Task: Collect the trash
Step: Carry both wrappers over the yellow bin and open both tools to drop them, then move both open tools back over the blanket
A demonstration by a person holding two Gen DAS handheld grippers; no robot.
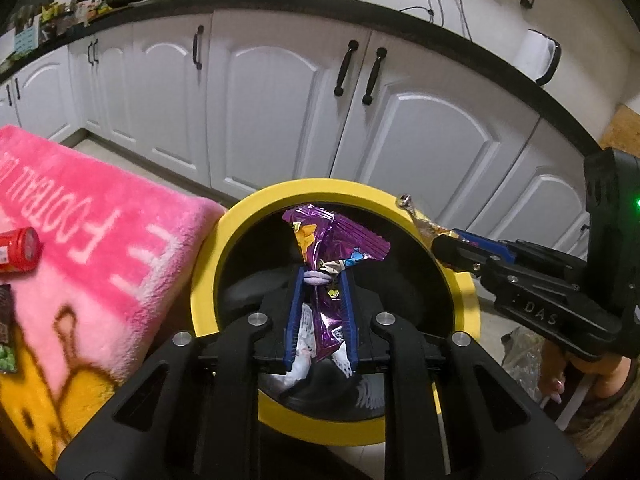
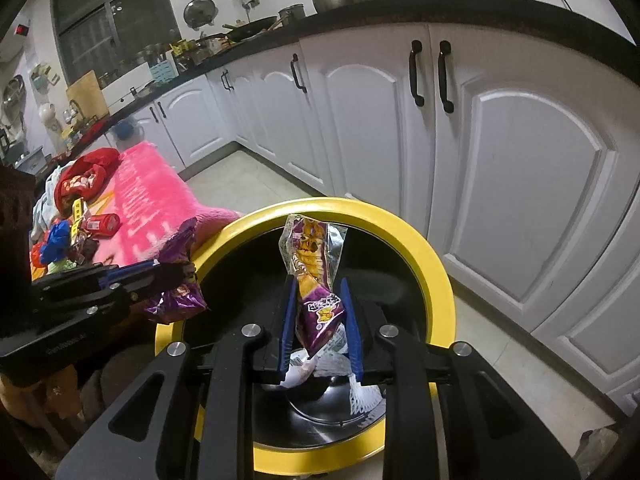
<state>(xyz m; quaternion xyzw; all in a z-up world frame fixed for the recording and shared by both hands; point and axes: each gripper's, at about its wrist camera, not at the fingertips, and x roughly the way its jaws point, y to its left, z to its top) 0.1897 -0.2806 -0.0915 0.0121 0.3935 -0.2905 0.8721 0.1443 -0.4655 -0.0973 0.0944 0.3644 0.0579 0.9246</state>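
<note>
Left wrist | purple wrapper [image 1: 332, 240] clamped between left tongs [image 1: 320, 280] | over yellow-rimmed bin [image 1: 208, 272]

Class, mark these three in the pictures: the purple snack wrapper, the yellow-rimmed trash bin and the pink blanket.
purple snack wrapper [image 1: 336, 236], left wrist view, crinkled upper part.
yellow-rimmed trash bin [image 1: 208, 268], left wrist view, left side of rim.
pink blanket [image 1: 120, 216], left wrist view, lettered top surface.

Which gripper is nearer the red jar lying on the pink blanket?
Left. The left gripper holds a purple wrapper over the yellow-rimmed bin, at the blanket side where the red jar lies. The right gripper is over the bin's far side.
</note>
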